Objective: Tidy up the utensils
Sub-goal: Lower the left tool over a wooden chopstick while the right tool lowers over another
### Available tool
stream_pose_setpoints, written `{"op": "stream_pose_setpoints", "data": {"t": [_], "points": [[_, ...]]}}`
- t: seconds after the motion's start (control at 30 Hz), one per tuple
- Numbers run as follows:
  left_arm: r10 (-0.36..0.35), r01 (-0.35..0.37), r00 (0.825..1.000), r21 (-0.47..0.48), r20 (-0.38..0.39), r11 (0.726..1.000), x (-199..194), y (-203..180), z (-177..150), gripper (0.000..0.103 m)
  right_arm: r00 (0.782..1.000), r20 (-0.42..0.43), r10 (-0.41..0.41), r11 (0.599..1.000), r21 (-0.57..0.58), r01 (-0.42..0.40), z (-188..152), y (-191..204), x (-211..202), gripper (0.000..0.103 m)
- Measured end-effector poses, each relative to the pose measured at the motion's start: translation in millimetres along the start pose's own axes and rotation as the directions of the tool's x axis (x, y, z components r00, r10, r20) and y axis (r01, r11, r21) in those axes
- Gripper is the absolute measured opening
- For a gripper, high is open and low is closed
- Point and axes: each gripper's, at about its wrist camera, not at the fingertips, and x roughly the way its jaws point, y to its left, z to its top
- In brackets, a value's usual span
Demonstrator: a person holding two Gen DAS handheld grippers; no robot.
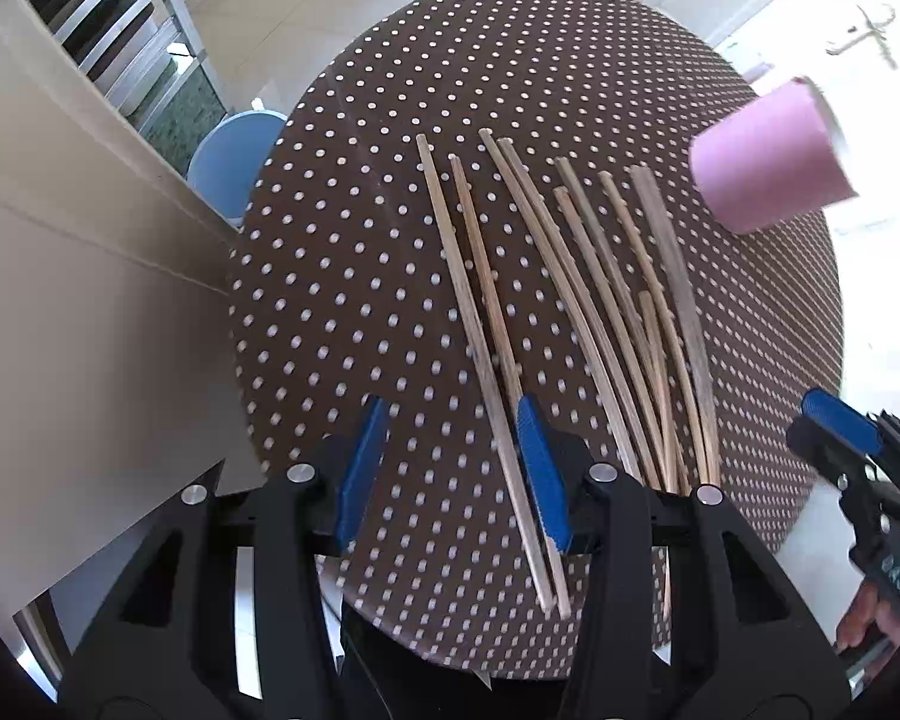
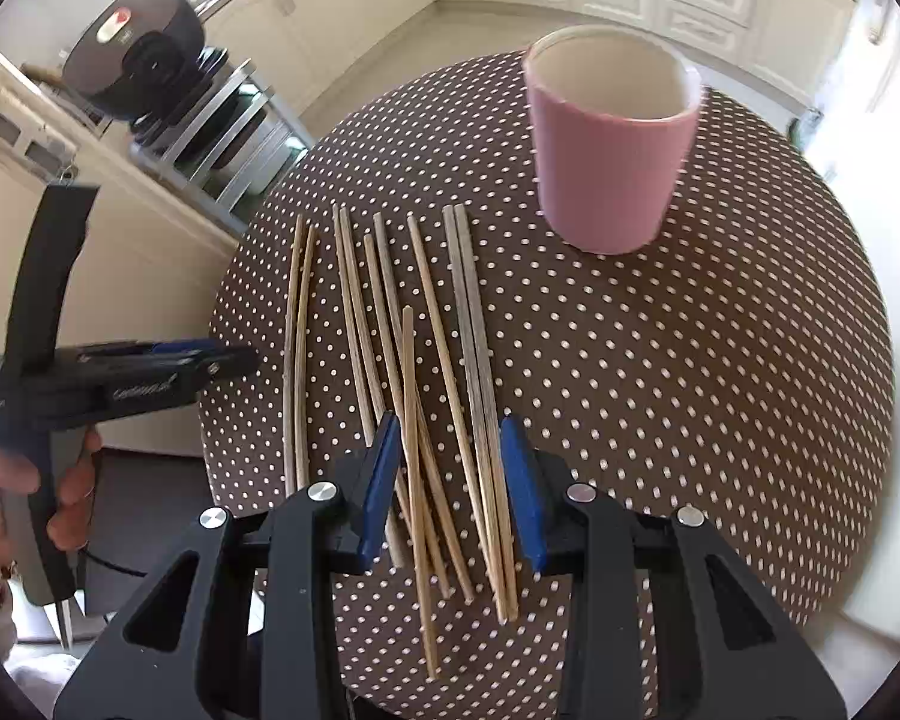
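Polka-dotted table (image 2: 660, 390) carries every chopstick (image 2: 417, 360) flat beside an empty pink cup (image 2: 609, 150) — nothing sorted yet; left claw (image 1: 450, 468) straddles one pair, right claw (image 2: 450, 480) several, both part-open, pads not visibly gripping.

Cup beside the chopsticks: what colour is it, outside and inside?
The cup is pink outside, white inside, best seen in the right wrist view.
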Motion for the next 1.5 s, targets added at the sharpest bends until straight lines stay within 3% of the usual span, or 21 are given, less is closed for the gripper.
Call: {"op": "stream_pose_setpoints", "data": {"t": [0.2,0.37,0.57,0.67,0.73,0.93,1.27,1.37,1.43,1.5], "points": [[0.05,-0.051,0.998,-0.008,-0.031,0.999,23,-4,11,0.044,0.999,-0.033,0.0,0.999,-0.036,-0.002,9,-12,19,0.033],[0.045,-0.046,0.999,-0.039,-0.02,0.998,23,-6,23,0.044,0.999,-0.048,0.006,0.998,-0.062,-0.009,10,-21,29,0.032],[0.079,-0.079,0.996,0.01,-0.037,0.997,26,-11,37,0.044,0.998,-0.059,0.025,0.996,-0.084,-0.03,18,-22,44,0.026],[0.064,-0.064,0.997,-0.004,-0.041,0.998,25,-9,42,0.043,0.999,-0.047,0.011,0.995,-0.098,-0.016,20,-23,45,0.024],[0.082,-0.082,0.996,0.008,-0.044,0.997,29,-5,47,0.035,0.999,-0.037,0.0,0.994,-0.107,-0.004,23,-23,47,0.022],[0.13,-0.126,0.99,0.061,-0.054,0.99,33,-15,59,0.034,0.997,-0.05,-0.051,0.989,-0.139,0.044,26,-23,58,0.016],[0.145,-0.143,0.989,0.066,-0.038,0.988,30,-24,62,0.033,0.995,-0.084,-0.062,0.989,-0.14,0.05,32,-25,68,0.015],[0.138,-0.137,0.99,0.052,-0.032,0.989,30,-26,51,0.028,0.993,-0.085,-0.078,0.987,-0.15,0.065,43,-12,76,0.015],[0.125,-0.123,0.992,0.051,-0.032,0.991,29,-23,52,0.015,0.991,-0.09,-0.094,0.986,-0.144,0.08,49,-8,80,0.015],[0.114,-0.112,0.993,0.048,-0.042,0.993,29,-20,55,0.013,0.989,-0.112,-0.1,0.988,-0.127,0.086,54,-8,85,0.015]]}}
